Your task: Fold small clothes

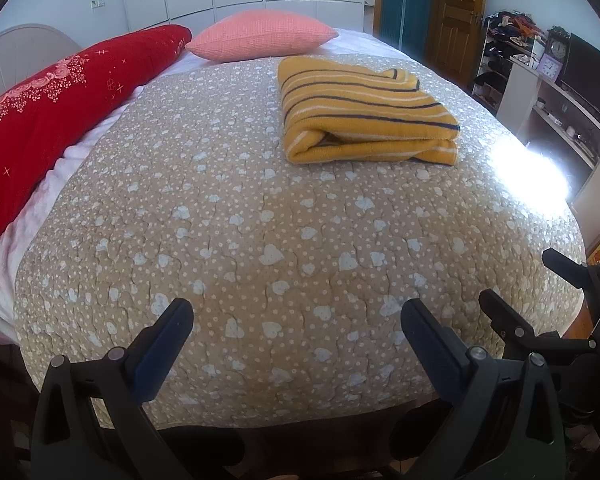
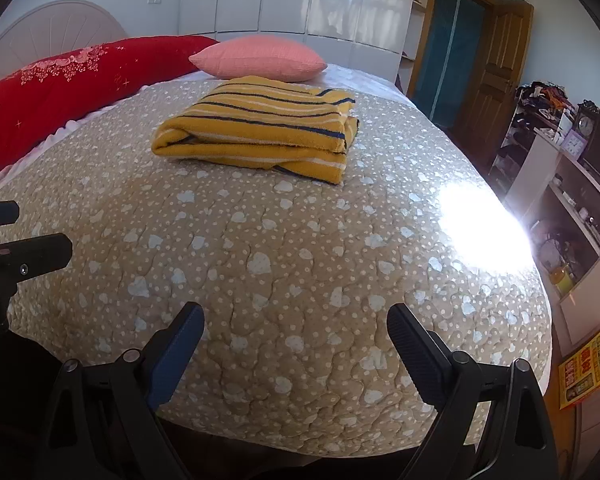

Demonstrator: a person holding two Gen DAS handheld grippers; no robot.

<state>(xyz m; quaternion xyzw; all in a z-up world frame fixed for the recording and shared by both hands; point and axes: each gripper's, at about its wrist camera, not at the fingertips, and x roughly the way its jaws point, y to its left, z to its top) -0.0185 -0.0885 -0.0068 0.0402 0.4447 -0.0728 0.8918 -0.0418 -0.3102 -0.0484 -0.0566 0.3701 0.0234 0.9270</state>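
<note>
A yellow garment with dark and white stripes lies folded into a thick rectangle on the far part of the bed; it also shows in the right wrist view. My left gripper is open and empty above the near edge of the bed, well short of the garment. My right gripper is open and empty too, also near the bed's front edge. The right gripper shows at the right of the left wrist view, and the left gripper at the left edge of the right wrist view.
The bed has a beige quilt with white hearts. A red bolster and a pink pillow lie at the head. Shelves with a clock and a wooden door stand to the right. A bright sun patch falls on the quilt.
</note>
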